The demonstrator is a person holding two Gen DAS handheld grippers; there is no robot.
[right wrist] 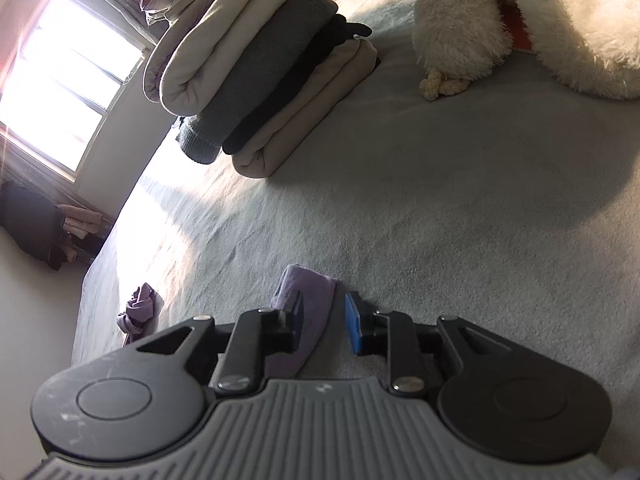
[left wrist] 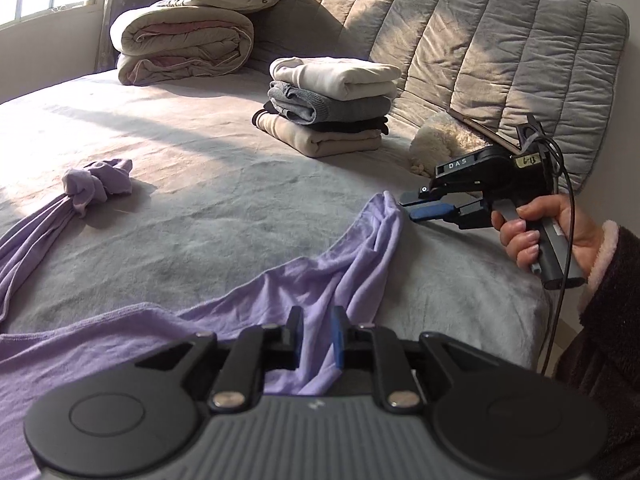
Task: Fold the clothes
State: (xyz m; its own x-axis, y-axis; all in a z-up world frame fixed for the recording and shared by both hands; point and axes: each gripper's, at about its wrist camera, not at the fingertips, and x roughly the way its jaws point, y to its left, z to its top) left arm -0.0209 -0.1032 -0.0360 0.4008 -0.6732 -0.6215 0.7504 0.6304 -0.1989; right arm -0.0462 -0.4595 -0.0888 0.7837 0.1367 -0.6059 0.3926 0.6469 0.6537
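The lilac garment (left wrist: 352,276) is thin, smooth, matt knit cloth on a napped grey blanket (left wrist: 208,208), beside a fluffy cream plush (right wrist: 460,20), quilted headboard (left wrist: 500,40) and matt black plastic grippers with shiny metal screws.

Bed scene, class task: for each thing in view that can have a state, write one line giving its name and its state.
Purple garment: spread unfolded, one end knotted.
Clothes stack: folded, piled.
Quilt: folded, pillows on top.
Left gripper: open, purple cloth between its fingers.
Right gripper: open, cloth edge between its fingers.
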